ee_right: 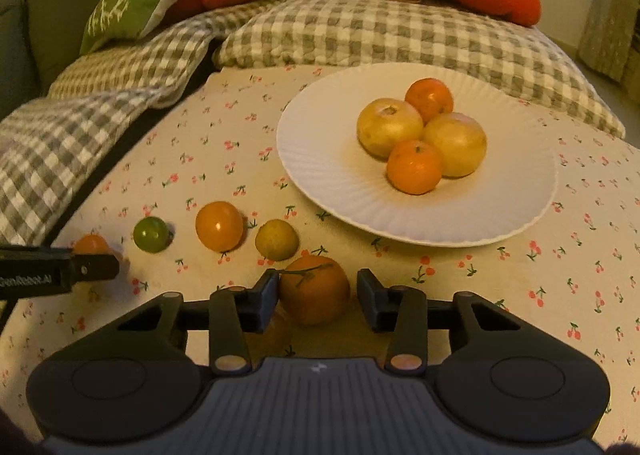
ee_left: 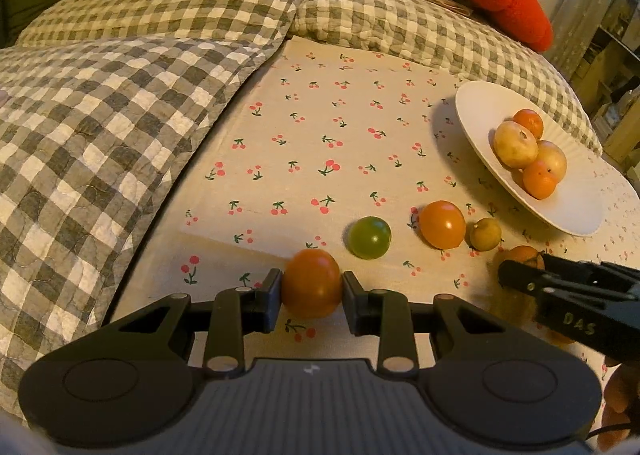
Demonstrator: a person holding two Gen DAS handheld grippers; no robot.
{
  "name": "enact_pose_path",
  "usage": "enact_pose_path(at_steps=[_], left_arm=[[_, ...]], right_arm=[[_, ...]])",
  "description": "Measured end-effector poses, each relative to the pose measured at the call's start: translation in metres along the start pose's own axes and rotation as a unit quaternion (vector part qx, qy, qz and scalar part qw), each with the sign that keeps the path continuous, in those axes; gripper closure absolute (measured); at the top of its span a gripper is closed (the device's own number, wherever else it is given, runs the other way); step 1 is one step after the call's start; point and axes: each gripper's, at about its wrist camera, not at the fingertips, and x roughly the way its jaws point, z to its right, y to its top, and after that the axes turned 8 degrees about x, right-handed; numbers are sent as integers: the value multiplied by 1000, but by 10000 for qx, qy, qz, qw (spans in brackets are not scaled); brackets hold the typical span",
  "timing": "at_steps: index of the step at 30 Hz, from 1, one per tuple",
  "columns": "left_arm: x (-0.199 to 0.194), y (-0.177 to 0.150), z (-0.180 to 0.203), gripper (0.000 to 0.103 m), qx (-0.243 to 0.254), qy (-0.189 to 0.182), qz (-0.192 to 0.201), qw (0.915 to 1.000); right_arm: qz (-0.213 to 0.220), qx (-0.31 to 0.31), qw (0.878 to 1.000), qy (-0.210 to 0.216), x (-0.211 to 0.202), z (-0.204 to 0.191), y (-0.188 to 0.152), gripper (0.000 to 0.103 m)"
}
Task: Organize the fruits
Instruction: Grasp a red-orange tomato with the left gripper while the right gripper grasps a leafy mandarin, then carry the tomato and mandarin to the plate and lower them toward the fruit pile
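**Both hand-held grippers at the fruit row**

Left hand-held gripper point(ee_left: 312, 291) clenches an orange tomato point(ee_left: 312, 282), pads pressing both sides for lifting. Right hand-held gripper point(ee_right: 318, 295) straddles a stemmed tangerine point(ee_right: 315, 289), jaws apart, beside the white plate point(ee_right: 320, 159) of gathered fruit.

The tomatoes point(ee_left: 442, 224) have smooth, glossy skin. The white plate point(ee_right: 320, 159) is matt and finely ribbed. The checked quilt point(ee_left: 100, 127) is soft, puckered cloth.

The right gripper point(ee_left: 520, 275) reads "DAS"; the left gripper point(ee_right: 96, 267), "GenRobot.AI".
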Motion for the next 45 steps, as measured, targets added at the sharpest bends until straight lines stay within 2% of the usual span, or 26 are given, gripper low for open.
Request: enact_pose_path(at_steps=[3,20,30,39,45], left_arm=[[0,0,-1,81,-11,-23,12,10000],[-3,2,0,81,0,-125,107,9999],[-14,8,6,81,122,-146,327,9993],[-21,17,12,81,20,-412,415,9983],[-25,24,15,81,-32,-702,449,9965]], right_arm=[[61,-106,9999,-94,-1,-5,-3,69],[251,181,9994,159,-17,-2,4,70],[270,530,9958,695,-39,7,11,70],[393,820,9898,1097,-60,17,19,70],[479,1028,9864,1187,-65,31,26,70]])
